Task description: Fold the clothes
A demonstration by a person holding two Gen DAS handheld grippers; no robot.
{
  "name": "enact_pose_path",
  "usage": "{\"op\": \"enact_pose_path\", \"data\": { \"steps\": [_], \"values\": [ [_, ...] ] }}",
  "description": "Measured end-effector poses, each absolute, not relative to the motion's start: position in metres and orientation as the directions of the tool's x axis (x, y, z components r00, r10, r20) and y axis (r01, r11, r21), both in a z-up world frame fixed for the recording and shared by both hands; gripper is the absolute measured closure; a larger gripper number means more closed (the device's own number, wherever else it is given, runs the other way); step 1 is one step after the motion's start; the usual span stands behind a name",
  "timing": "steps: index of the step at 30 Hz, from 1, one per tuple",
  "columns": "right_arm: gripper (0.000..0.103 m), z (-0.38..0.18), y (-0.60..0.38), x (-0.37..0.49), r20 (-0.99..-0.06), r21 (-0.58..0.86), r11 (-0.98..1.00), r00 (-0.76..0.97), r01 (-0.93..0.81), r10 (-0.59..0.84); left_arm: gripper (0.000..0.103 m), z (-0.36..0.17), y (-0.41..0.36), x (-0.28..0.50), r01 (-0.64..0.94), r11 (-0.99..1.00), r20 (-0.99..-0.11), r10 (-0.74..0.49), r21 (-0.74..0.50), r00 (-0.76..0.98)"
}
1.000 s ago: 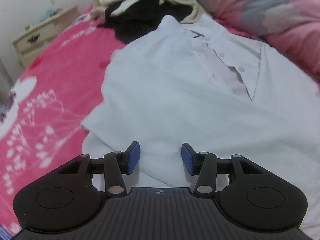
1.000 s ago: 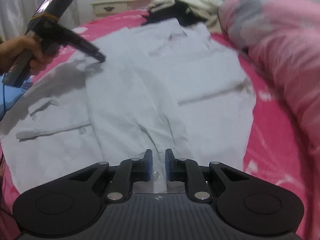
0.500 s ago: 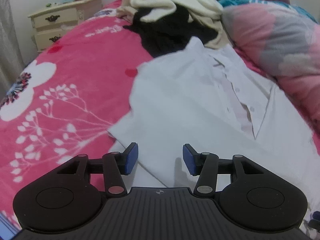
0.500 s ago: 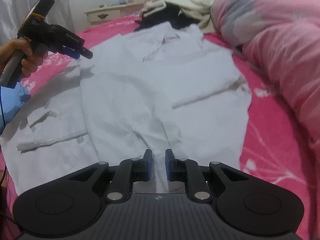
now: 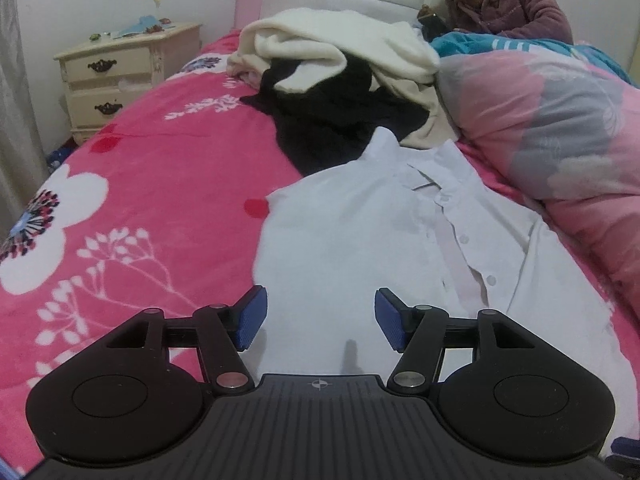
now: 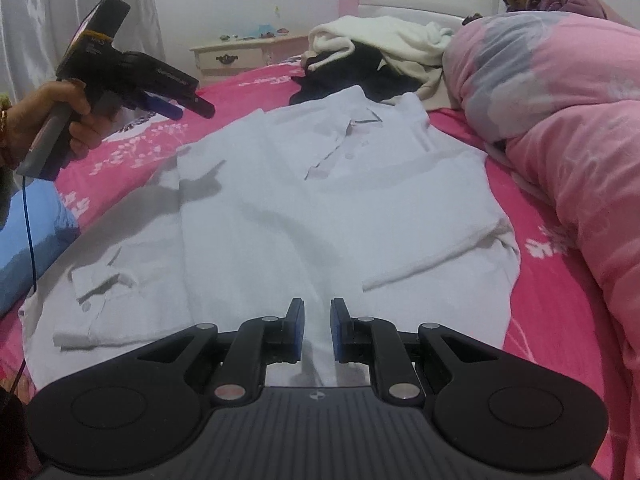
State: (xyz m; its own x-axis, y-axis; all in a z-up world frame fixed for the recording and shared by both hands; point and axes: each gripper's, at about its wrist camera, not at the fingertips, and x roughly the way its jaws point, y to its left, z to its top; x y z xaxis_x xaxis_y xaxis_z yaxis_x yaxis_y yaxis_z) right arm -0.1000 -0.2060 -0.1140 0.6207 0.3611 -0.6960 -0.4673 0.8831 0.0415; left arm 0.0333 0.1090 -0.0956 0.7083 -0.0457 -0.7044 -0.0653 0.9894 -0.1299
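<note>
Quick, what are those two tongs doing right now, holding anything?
Left tongs: open, empty, raised above the white shirt.
Right tongs: nearly closed; grip on the shirt cannot be told.

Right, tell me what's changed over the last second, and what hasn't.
The left gripper has lifted up and away from the white shirt; a second ago its tips were down on the folded edge near the shoulder, and now it hangs open above the pink bedspread beside it. The right gripper stays low over the shirt's hem, jaws nearly closed with a gap. The shirt lies as it did.
</note>
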Motion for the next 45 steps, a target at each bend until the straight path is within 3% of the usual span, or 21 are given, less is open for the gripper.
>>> {"op": "enact_pose_path", "data": {
  "steps": [20,45],
  "values": [
    [0.088,-0.116,-0.201,-0.079,-0.707,0.070,0.886,0.604,-0.459,0.369,0.042,-0.110,0.101,0.043,-0.046,0.989,-0.708,-0.066,-0.138,0.703],
    [0.088,-0.106,-0.204,-0.091,-0.695,0.090,0.894,0.616,-0.438,0.371,0.006,-0.087,0.093,0.025,-0.047,0.982,-0.718,-0.099,-0.181,0.689]
  ]
}}
